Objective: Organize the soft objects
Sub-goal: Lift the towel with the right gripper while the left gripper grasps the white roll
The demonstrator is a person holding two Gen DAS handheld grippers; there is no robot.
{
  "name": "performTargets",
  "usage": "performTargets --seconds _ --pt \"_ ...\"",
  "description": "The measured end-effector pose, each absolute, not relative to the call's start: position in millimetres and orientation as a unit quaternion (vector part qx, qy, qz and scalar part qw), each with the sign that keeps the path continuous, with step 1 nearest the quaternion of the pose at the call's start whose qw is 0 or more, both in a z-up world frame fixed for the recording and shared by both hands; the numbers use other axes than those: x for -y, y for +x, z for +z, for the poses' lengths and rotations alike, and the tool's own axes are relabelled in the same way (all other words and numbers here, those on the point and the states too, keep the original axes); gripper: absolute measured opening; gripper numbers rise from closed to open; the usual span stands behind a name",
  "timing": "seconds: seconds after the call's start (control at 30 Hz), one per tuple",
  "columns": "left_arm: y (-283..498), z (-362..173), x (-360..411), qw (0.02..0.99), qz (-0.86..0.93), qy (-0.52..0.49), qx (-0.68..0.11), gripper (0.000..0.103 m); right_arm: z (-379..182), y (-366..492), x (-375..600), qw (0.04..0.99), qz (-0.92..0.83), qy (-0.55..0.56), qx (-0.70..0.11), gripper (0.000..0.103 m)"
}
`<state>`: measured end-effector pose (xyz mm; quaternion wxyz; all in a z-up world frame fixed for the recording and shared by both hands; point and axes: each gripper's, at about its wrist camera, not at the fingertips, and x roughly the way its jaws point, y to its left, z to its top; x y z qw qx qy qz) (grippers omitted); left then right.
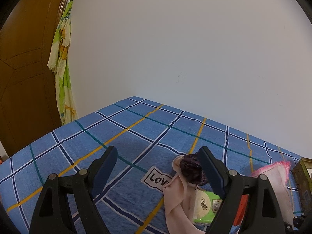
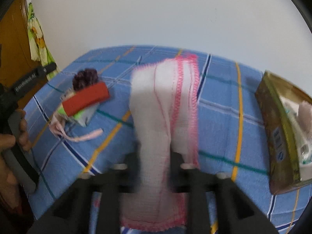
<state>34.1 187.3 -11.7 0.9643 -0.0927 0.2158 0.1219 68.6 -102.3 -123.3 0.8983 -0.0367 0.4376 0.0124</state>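
My right gripper (image 2: pixel 156 146) is shut on a white cloth with pink stitched edges (image 2: pixel 167 97), which drapes over the jaws; the view is blurred. The same cloth (image 1: pixel 273 175) shows at the right of the left wrist view. My left gripper (image 1: pixel 158 156) is open and empty above the blue plaid bed (image 1: pixel 136 132). Beside its right finger (image 1: pixel 210 169) lies a pile: a dark purple fuzzy item (image 1: pixel 191 169), a pale pink cloth (image 1: pixel 179 198) and a green tissue pack (image 1: pixel 206 204). In the right wrist view the pile (image 2: pixel 83 97) also holds a red block (image 2: pixel 87 98).
A brown-gold box (image 2: pixel 280 132) with items inside lies at the bed's right; it shows at the edge of the left wrist view (image 1: pixel 302 183). A white wall stands behind the bed. A wooden door (image 1: pixel 25 68) with a green floral cloth (image 1: pixel 62 62) is at left.
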Motion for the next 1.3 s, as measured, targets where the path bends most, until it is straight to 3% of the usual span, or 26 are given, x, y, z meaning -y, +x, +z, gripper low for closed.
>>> performTargets --seconds 0.13,0.37,0.7,1.0,1.13,1.3 --pt "28.7 -9.0 -183.1 0.969 0.115 -0.091 -0.197 0.086 -101.0 48.9 111.3 0.917 0.034 -0.022 -0.397 0.015" --pt "18.2 -0.6 -154.4 0.979 0.046 -0.094 -0.174 0.086 -44.9 14.5 143.7 0.965 0.062 0.039 -0.253 0.015" --pt "28.0 11.3 -42.6 0.969 -0.086 -0.04 -0.23 0.086 -23.3 -8.9 182.0 0.984 -0.08 -0.035 -0.156 0.015" --pt "62.7 -18.6 40.2 0.942 -0.077 0.018 -0.325 0.086 -17.6 -20.0 215.4 0.981 -0.133 -0.056 -0.132 0.016" --pt "76.1 -29.8 50.0 0.932 -0.06 0.023 -0.356 0.058 -16.1 -24.3 222.4 0.98 -0.132 -0.055 -0.135 0.016" --pt "80.3 -36.7 44.3 0.922 -0.052 0.006 -0.383 0.049 -13.9 -30.4 220.4 0.98 -0.13 -0.067 -0.134 0.016"
